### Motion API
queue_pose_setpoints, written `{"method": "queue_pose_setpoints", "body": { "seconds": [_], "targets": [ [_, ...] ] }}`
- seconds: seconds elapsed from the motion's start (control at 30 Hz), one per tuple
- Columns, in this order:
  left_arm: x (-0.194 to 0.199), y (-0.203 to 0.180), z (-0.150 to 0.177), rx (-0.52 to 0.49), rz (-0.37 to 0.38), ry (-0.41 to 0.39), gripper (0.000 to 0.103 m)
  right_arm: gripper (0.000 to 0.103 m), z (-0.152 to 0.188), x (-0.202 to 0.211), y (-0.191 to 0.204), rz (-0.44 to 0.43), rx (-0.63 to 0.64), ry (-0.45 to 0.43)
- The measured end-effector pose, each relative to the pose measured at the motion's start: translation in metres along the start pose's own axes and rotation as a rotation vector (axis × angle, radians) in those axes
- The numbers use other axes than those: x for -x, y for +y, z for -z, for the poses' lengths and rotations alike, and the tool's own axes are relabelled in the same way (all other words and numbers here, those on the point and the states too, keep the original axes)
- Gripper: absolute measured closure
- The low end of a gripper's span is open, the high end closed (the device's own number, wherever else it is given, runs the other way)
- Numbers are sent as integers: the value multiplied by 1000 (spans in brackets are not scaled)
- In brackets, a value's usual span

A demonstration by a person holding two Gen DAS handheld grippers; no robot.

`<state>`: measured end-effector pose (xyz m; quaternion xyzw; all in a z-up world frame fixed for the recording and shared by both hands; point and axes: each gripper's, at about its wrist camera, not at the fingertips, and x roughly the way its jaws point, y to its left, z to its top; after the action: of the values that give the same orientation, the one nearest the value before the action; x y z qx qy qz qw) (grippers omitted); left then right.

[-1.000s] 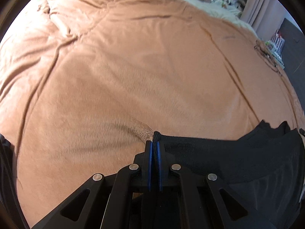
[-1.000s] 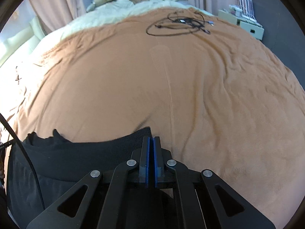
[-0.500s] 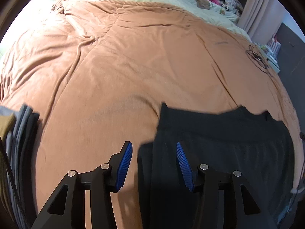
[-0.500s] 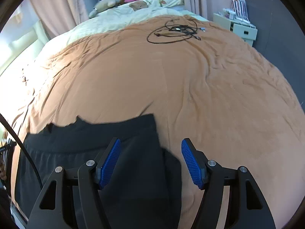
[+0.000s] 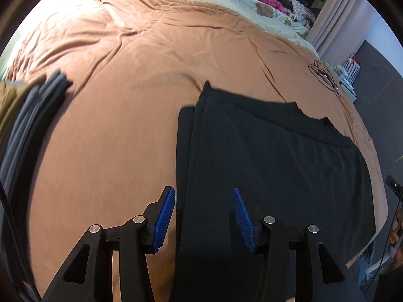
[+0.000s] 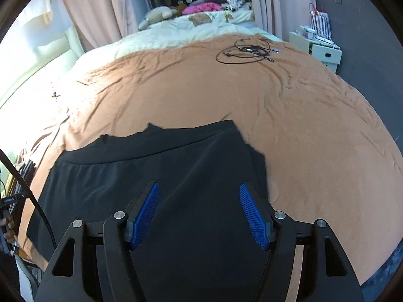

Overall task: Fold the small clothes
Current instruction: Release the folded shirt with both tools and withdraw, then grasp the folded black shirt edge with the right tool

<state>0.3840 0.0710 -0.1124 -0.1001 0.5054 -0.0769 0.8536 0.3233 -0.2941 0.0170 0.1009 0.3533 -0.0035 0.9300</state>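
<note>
garment: a black, soft knit piece of clothing with a ribbed waistband (image 5: 264, 156) lies spread flat on the orange-brown plush bedspread (image 5: 113, 130), directly ahead of and beneath both tongs.
left tongs: the left gripper (image 5: 202, 217) is spread wide with nothing between its blue ribbed pads (image 5: 163, 216); the garment's left edge runs just beside the left pad.
right tongs: the right gripper (image 6: 199, 211) is also spread, holding nothing, hovering over the garment's middle (image 6: 176, 176), with the garment's right edge just beyond its right pad.
waistband: the thicker band lies at the far end from both tongs, its corners a little ragged.
handling: it looks light, limp and floppy, likely to sag and crease when lifted; the plush cover may cling to it.
where to hold: probably a doubled side edge or a waistband corner, where a firmer hem gives the pads something to bite.
risk: pinching the bedspread along with the cloth.
nearby: a stack of folded grey and olive clothes (image 5: 27, 115) sits well off to the left of the left tongs.
far side: a coil of black cable (image 6: 245, 51) lies far ahead of the right tongs.
</note>
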Motion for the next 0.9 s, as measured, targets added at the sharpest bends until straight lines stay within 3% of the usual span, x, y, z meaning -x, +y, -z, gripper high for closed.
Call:
{"method": "queue_pose_setpoints", "body": {
  "seconds": [0.1,0.37,0.57,0.63,0.77,0.9],
  "targets": [
    [0,5,20,33,7,4,52,39,19,6,11,25,25,-7],
    [-1,23,65,84,20,25,52,39,52,25,41,-25,14,1],
    [10,32,78,122,51,8,53,39,68,30,69,-50,35,14],
    [11,33,82,122,53,7,56,39,73,28,82,-73,41,24],
    [11,35,91,127,92,5,84,39,79,19,101,-99,67,62],
    [14,37,96,124,106,-3,93,39,79,9,117,-106,93,91]
  ]
}}
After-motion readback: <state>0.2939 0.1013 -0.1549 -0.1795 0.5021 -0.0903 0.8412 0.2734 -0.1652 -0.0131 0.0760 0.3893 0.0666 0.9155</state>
